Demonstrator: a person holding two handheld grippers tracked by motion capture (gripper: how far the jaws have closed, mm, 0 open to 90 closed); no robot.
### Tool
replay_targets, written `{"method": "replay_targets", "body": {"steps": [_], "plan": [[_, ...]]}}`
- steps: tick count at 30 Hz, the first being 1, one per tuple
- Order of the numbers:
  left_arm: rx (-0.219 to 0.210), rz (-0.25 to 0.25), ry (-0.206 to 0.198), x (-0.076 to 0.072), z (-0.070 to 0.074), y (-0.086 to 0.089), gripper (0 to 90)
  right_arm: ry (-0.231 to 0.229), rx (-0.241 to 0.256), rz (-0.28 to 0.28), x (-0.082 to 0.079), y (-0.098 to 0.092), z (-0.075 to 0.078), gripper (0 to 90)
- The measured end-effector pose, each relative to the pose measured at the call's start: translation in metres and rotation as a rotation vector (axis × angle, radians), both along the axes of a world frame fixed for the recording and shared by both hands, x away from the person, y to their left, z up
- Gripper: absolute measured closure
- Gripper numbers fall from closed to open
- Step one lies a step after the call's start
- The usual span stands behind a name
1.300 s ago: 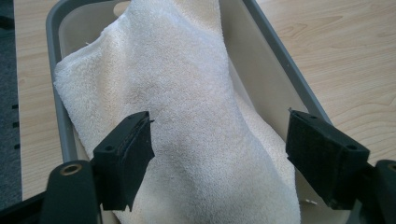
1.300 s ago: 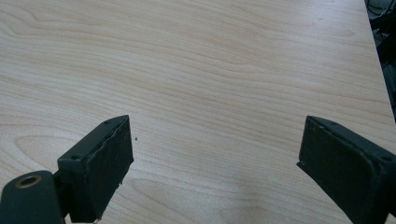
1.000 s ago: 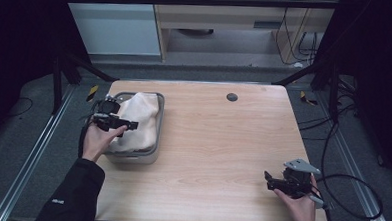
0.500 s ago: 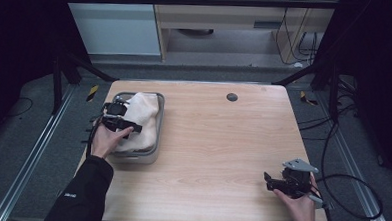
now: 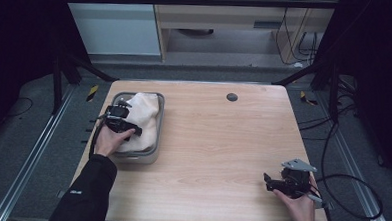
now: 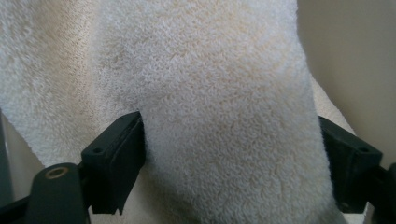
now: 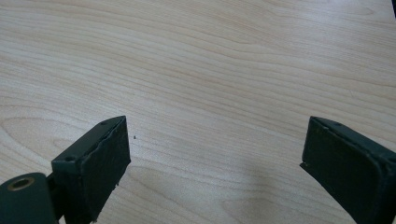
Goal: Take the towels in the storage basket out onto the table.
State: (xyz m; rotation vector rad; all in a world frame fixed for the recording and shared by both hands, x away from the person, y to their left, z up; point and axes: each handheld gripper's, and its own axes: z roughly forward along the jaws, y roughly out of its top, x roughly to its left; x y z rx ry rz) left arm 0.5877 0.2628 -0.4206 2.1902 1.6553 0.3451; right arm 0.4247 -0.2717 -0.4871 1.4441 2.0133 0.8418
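Observation:
A cream terry towel [image 5: 145, 113] lies bunched in a grey metal tray [image 5: 152, 155] at the table's left side. My left gripper [image 5: 134, 130] rests on the towel's near left part, held by a hand in a black sleeve. In the left gripper view a thick fold of the towel [image 6: 224, 93] fills the gap of the left gripper [image 6: 231, 154]; its jaws stand wide apart and touch the fold on both sides. My right gripper [image 5: 267, 181] sits low at the table's near right corner. It is open over bare wood, as the right gripper [image 7: 215, 154] view shows.
The wooden table [image 5: 222, 141] has a small dark round cap [image 5: 231, 97] near its far edge. A black cable [image 5: 350, 197] trails off the right edge from the right gripper. Dark frame legs and floor surround the table.
My left gripper has moved a little to the right and down onto the towel, taking a fold between its jaws. The right gripper has stayed where it was.

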Motion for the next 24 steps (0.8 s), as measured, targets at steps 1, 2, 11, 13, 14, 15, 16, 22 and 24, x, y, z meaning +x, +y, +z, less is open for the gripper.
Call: {"method": "replay_targets", "body": {"steps": [1, 2, 11, 13, 14, 15, 16, 22, 24], "plan": [[0.004, 0.0, 0.003, 0.0, 0.0, 0.0, 21.3, 0.001, 0.0, 0.001, 0.0, 0.0, 0.0, 7.8], [0.007, -0.001, 0.009, 0.0, 0.001, 0.0, 23.5, 0.003, 0.001, 0.0, 0.0, 0.0, 0.0, 7.9], [0.0, 0.017, 0.022, -0.002, 0.003, 0.002, 50.0, 0.008, 0.011, 0.011, 0.0, -0.001, -0.001, 9.3], [-0.007, 0.019, 0.02, -0.003, 0.004, 0.002, 54.4, 0.013, 0.008, 0.01, 0.001, -0.001, -0.001, 9.5], [-0.012, 0.02, 0.021, -0.003, 0.005, 0.003, 56.2, 0.014, 0.012, 0.011, 0.0, -0.001, -0.001, 9.9], [-0.016, 0.02, 0.02, -0.003, 0.005, 0.004, 57.7, 0.012, 0.013, 0.013, 0.001, -0.001, -0.001, 10.6], [-0.023, 0.022, 0.015, -0.003, 0.006, 0.004, 58.8, 0.01, 0.014, 0.016, 0.0, -0.001, -0.001, 10.9], [-0.046, 0.019, -0.023, -0.007, 0.016, 0.008, 62.4, 0.006, 0.006, 0.021, 0.001, -0.001, -0.001, 11.4], [-0.052, 0.018, -0.04, -0.009, 0.021, 0.009, 62.9, 0.009, 0.002, 0.02, 0.001, -0.001, -0.001, 11.4]]}}
